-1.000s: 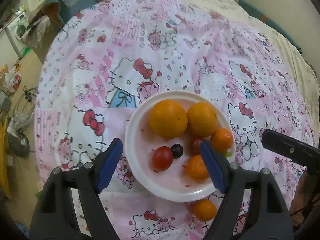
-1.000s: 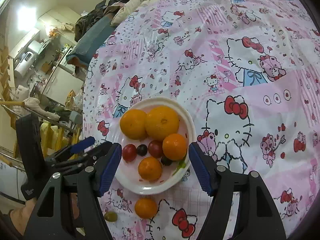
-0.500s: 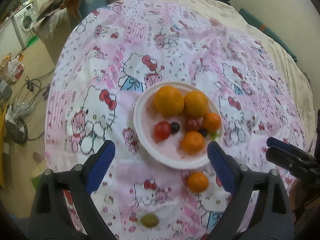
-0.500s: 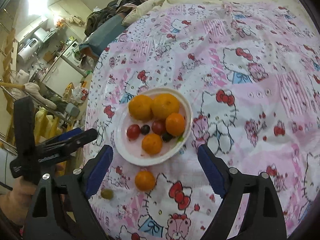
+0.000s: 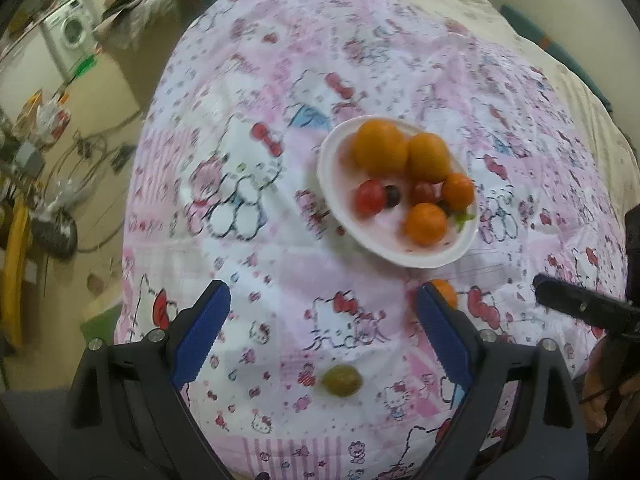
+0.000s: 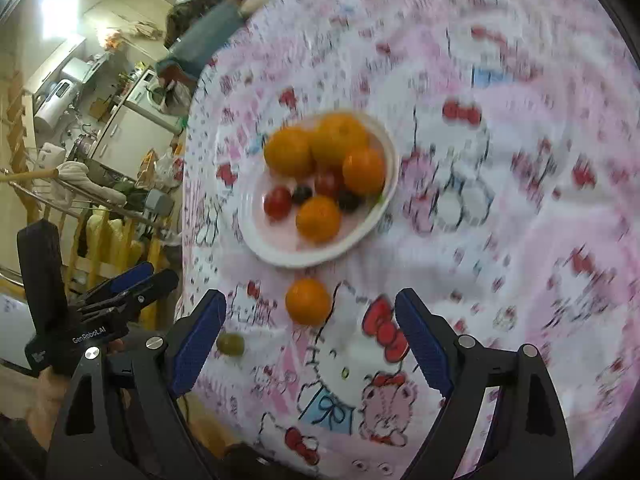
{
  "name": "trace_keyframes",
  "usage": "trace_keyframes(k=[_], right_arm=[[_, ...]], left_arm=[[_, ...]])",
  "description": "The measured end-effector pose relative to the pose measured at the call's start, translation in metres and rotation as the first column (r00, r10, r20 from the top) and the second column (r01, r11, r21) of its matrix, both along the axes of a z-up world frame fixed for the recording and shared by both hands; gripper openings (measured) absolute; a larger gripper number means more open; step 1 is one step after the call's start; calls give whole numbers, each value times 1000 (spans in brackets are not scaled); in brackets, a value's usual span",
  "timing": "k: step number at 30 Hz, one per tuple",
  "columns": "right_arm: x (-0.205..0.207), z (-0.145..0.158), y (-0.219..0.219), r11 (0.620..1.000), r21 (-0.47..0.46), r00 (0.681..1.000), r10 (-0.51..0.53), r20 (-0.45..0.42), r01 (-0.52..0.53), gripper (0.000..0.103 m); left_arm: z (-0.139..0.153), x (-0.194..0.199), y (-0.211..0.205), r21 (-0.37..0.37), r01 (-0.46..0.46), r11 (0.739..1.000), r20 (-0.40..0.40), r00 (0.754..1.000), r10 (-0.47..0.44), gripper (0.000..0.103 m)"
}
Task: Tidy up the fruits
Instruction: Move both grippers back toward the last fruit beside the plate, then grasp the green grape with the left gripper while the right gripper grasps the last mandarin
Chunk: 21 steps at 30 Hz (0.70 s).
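A white plate [image 5: 340,148] [image 6: 256,240] holds two big oranges, two small oranges, red tomatoes and dark grapes. A loose small orange [image 6: 308,301] lies on the cloth just in front of it, partly hidden behind my left finger in the left wrist view [image 5: 445,292]. A green fruit [image 5: 342,380] [image 6: 231,344] lies nearer me. My left gripper [image 5: 324,328] is open and empty, above the cloth short of the plate. My right gripper [image 6: 310,336] is open and empty, with the loose orange just beyond its fingertips.
The fruit lies on a pink Hello Kitty cloth [image 5: 260,260] over a round bed-like surface that drops off at the left to a cluttered floor. Each gripper shows at the edge of the other's view: the right one [image 5: 580,308], the left one [image 6: 120,284].
Both grippers have pulled back and up from the plate. The plate has shrunk in view, and the loose orange and green fruit have come into sight.
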State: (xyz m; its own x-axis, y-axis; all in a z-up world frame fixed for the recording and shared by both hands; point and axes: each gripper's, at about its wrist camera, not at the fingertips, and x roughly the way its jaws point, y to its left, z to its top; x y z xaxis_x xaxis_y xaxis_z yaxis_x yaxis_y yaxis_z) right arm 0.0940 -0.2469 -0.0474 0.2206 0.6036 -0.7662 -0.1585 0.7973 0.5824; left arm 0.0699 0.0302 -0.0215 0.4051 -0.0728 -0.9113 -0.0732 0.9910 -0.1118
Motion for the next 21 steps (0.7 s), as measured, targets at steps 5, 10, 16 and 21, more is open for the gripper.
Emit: trace_keyframes(k=[5, 10, 16, 21], right_arm=[[0, -27, 20, 998, -26, 994, 48, -96, -51, 83], [5, -50, 51, 991, -71, 987, 100, -128, -110, 70], [7, -68, 77, 969, -163, 978, 164, -129, -184, 59], [8, -71, 83, 963, -199, 981, 166, -101, -183, 47]], left_arm=[[-3, 0, 13, -10, -31, 999, 1, 1000, 31, 92], [-9, 0, 23, -27, -56, 998, -26, 998, 55, 92], [-16, -6, 28, -11, -33, 999, -37, 999, 32, 92], [-36, -16, 22, -9, 49, 999, -114, 992, -50, 92]])
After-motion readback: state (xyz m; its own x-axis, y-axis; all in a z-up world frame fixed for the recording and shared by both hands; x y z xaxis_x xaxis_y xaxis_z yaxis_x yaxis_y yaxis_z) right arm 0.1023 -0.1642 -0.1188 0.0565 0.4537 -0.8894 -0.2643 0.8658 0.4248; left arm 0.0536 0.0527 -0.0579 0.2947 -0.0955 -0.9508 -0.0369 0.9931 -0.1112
